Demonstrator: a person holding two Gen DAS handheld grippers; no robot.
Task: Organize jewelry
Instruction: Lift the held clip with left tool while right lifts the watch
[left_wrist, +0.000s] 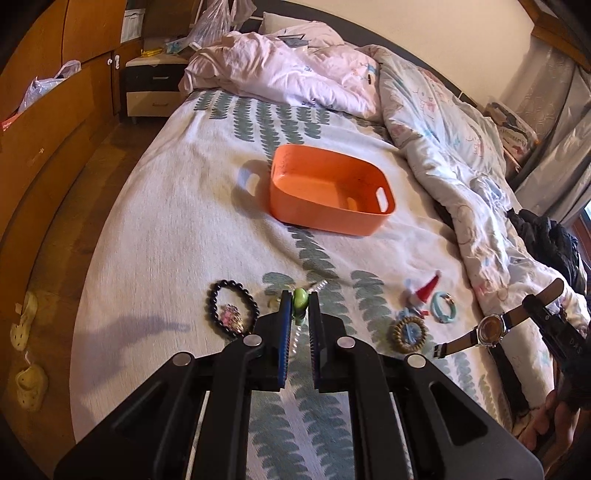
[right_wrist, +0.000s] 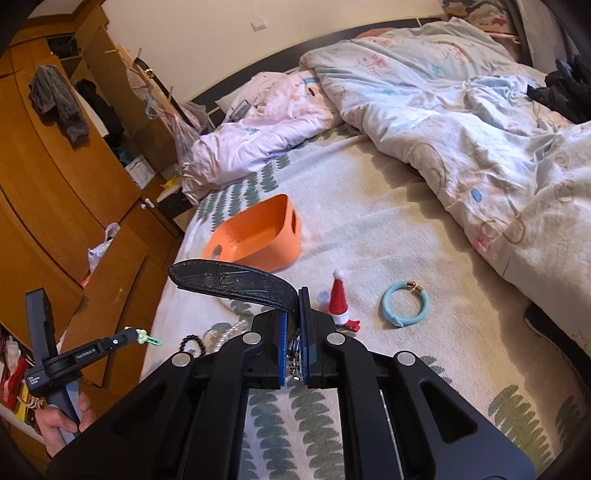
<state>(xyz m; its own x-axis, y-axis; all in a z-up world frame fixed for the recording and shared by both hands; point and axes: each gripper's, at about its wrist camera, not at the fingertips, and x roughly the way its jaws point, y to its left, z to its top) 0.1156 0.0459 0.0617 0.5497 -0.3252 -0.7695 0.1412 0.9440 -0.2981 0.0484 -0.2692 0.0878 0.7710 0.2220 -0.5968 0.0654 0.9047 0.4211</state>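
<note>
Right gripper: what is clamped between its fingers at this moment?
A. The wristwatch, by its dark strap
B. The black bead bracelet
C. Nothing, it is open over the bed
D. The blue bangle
A. The right gripper is shut on the wristwatch; its dark strap curves up out of the fingers, while the blue bangle and the black bead bracelet lie on the bed.

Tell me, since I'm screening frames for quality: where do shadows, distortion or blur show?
Left wrist: orange basket casts a shadow leftward, bed edges bow from fisheye. Right wrist: sharp centre, wardrobe curves, watch strap close and slightly soft.
</note>
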